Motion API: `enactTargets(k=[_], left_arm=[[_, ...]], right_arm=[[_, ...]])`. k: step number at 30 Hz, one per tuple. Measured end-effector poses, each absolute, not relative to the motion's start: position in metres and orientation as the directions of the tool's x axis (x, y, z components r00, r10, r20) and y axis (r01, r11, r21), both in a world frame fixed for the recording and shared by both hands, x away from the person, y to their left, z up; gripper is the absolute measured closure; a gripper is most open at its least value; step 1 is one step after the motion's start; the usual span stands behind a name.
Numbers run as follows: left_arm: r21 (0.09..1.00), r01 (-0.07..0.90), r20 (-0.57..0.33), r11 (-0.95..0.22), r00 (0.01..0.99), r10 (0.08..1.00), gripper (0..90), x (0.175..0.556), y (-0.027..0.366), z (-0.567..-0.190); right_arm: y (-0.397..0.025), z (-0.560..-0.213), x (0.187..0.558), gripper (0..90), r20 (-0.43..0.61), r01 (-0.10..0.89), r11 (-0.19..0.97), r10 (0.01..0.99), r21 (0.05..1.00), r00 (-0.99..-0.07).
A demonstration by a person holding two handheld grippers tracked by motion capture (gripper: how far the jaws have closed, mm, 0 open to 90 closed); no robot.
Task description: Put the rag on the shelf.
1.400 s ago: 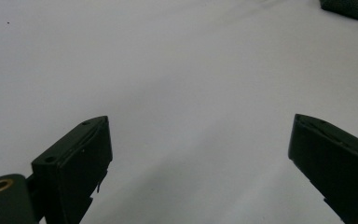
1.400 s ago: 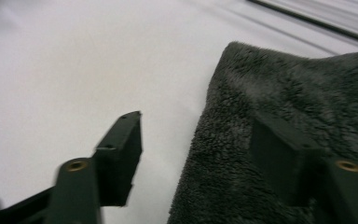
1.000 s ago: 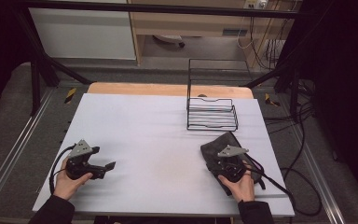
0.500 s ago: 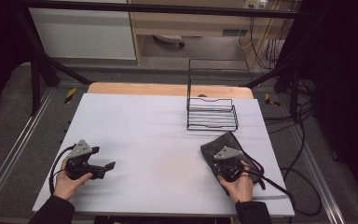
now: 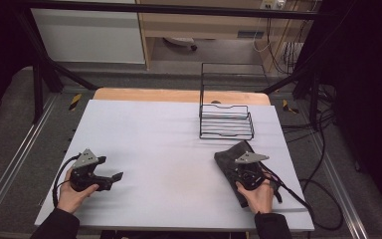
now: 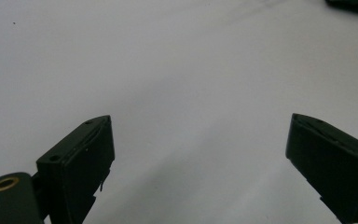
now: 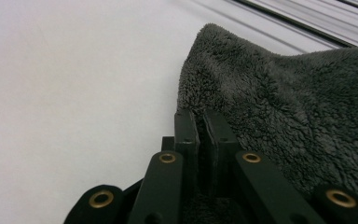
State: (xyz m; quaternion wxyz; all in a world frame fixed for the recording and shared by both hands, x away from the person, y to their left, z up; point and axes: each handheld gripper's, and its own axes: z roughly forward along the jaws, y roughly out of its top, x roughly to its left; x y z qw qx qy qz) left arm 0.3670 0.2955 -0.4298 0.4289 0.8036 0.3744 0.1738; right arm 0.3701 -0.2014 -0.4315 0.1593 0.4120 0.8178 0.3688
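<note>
Right gripper (image 7: 200, 122) pinches the dark grey fleecy cloth (image 7: 279, 98), apparently at its edge; lift gently. Left gripper (image 6: 200, 154) gapes wide, idle over the white table (image 6: 168, 70).

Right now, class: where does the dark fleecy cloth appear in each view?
High view: dark cloth lower right, beneath the right gripper.
Right gripper view: cloth right half, edge between the shut jaws.
Left gripper view: top right corner, likely.
Shared landmark: white tabletop.

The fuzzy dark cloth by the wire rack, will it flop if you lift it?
Probably yes. The cloth looks soft and fleecy and already lies in folds, so it should droop. It likely weighs little. The right gripper looks shut on its edge, and the fuzzy pile should resist slipping.
</note>
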Motion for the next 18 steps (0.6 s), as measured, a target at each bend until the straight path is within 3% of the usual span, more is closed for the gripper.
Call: enactTargets(k=[18], left_arm=[[0.819, 0.454, -0.041, -0.351, 0.655, 0.754, 8.1, 0.367, 0.296, -0.429]], right_arm=[[-0.158, -0.423, 0.37, 85.4, 0.192, 0.569, 0.307, 0.733, 0.763, -0.652]])
